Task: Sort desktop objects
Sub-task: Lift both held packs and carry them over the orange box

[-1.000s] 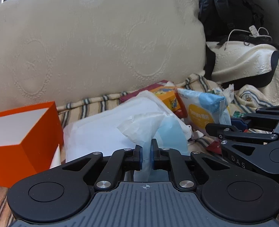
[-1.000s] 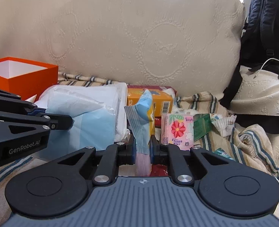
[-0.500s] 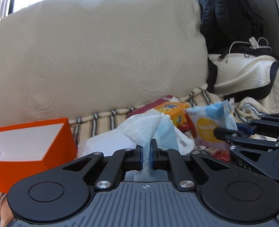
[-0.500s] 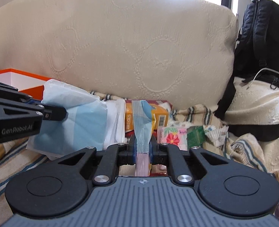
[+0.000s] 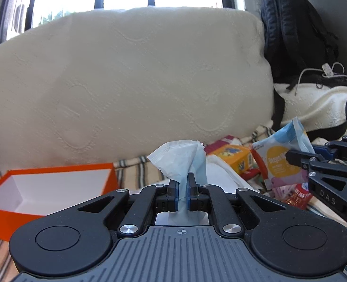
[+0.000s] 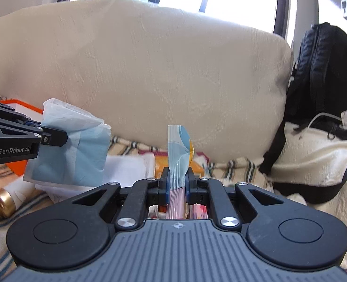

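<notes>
My left gripper [image 5: 182, 188] is shut on a pack of blue and white face masks [image 5: 185, 158] and holds it up above the striped cloth; the pack also shows in the right wrist view [image 6: 72, 145]. My right gripper [image 6: 177, 183] is shut on the sealed edge of a blue, yellow and pink wet-wipes packet [image 6: 179, 155], lifted; its face shows in the left wrist view [image 5: 282, 159]. An open orange box [image 5: 46, 188] with a white inside sits at the lower left of the left gripper.
A big cream cushion [image 5: 126, 82] stands behind. An orange carton [image 5: 232, 156], a red packet [image 5: 299, 195] and a white pack [image 5: 222, 174] lie on the striped cloth. A gold-capped bottle [image 6: 6, 199] lies at left. A black backpack [image 6: 326, 70] is at right.
Both grippers have risen with their packs, lifting them off the pile. The orange box now sits lower and farther away in the left wrist view.
</notes>
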### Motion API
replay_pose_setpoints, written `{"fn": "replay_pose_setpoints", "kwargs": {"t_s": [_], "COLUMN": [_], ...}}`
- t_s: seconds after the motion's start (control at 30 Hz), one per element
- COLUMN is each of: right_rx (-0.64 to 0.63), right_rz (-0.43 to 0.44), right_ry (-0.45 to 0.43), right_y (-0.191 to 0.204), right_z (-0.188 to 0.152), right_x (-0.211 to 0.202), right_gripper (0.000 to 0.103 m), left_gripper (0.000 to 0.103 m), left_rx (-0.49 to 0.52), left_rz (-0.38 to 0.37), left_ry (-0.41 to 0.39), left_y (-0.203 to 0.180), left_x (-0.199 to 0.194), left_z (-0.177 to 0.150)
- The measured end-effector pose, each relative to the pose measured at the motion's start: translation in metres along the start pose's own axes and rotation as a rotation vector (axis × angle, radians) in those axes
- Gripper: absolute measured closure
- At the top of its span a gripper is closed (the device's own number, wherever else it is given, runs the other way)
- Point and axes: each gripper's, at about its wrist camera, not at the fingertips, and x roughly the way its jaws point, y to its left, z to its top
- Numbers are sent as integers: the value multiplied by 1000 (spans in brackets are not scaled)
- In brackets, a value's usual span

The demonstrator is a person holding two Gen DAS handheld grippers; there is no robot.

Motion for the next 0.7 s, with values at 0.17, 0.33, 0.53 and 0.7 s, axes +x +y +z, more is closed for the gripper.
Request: {"fn": "replay_pose_setpoints", "kwargs": {"t_s": [0.17,0.33,0.53,0.7], "right_rx": [-22,-41,-27,-11], "right_rz": [28,75,144,185], "right_ry": [-48,-92,-113,-143], "right_y": [12,33,66,92], "right_z": [21,42,62,81], "right_x": [-2,5,24,38], "right_gripper": [90,90,90,90], "left_gripper": [102,103,103,102], "left_rx": [-11,-37,-75,-105], "left_rz": [46,129,250,334], "left_ry": [-19,-29,-38,-37], "left_y": [18,43,86,120], "left_x": [-10,-15,-25,-29], "left_z": [9,17,21,26]}}
